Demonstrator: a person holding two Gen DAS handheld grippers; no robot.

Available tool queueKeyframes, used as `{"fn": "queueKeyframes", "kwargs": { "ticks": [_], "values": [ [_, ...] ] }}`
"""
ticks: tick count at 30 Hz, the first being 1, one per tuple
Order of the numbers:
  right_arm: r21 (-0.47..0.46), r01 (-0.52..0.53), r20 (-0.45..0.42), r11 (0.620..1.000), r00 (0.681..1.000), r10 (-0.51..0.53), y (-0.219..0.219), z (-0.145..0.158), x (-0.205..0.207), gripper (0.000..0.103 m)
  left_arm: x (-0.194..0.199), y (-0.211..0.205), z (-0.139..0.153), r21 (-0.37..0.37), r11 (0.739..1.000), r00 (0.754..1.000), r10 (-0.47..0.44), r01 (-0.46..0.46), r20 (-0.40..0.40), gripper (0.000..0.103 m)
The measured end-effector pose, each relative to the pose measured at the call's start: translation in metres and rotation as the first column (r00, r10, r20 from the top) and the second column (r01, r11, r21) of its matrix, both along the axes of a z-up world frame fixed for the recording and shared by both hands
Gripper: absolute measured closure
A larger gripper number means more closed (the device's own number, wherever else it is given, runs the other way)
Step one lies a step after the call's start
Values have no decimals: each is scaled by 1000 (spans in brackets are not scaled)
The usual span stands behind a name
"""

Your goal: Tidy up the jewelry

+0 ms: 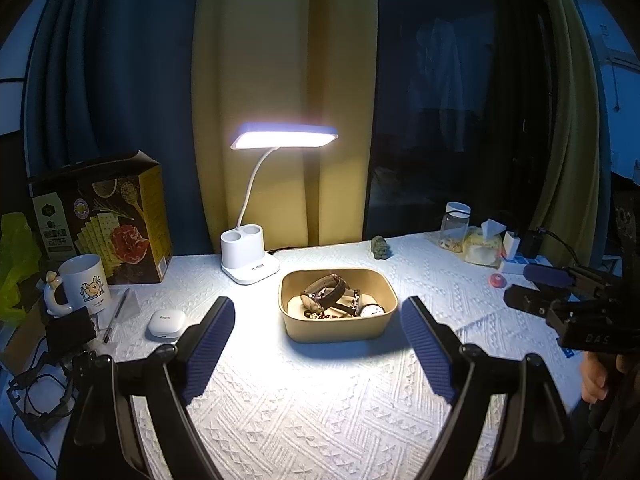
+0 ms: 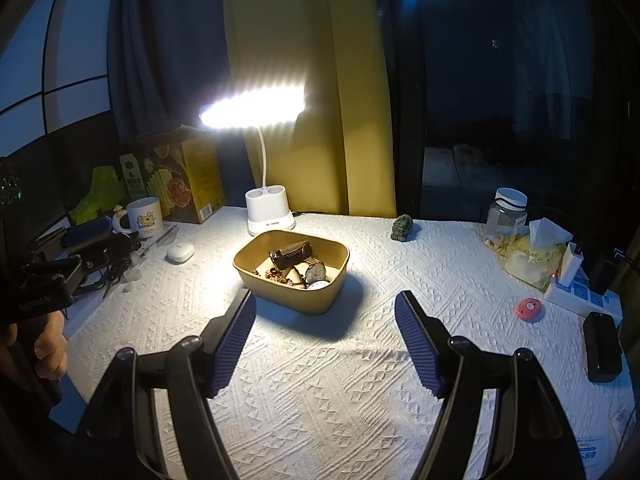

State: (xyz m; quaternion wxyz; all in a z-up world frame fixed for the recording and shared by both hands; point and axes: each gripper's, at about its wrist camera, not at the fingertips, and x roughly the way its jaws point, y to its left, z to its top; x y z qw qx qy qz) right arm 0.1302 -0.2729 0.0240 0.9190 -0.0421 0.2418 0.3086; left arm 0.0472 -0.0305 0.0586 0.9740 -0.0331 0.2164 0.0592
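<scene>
Left gripper (image 1: 318,316) fingers wide apart, nothing held; right gripper (image 2: 325,312) same, both above the tabletop (image 1: 320,400). Just beyond left fingertips, btwn them: tan tray (image 1: 338,330) w/ watches (image 1: 325,294) and beads. Desk lamp (image 1: 256,258) lit behind, slightly left.

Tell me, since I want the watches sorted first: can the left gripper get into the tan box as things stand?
Probably yes. The left gripper is open and empty, aimed at the tan box, which has no lid. Only bare cloth lies between them.
</scene>
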Motion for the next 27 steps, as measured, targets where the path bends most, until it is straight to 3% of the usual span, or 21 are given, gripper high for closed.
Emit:
{"fn": "queueKeyframes", "kwargs": {
  "ticks": [27],
  "values": [
    [-27,-2,-8,1000,1000,2,9,-2,7,33,4,6,-2,-20,1000,1000,-11,11,-9,17]
  ]
}}
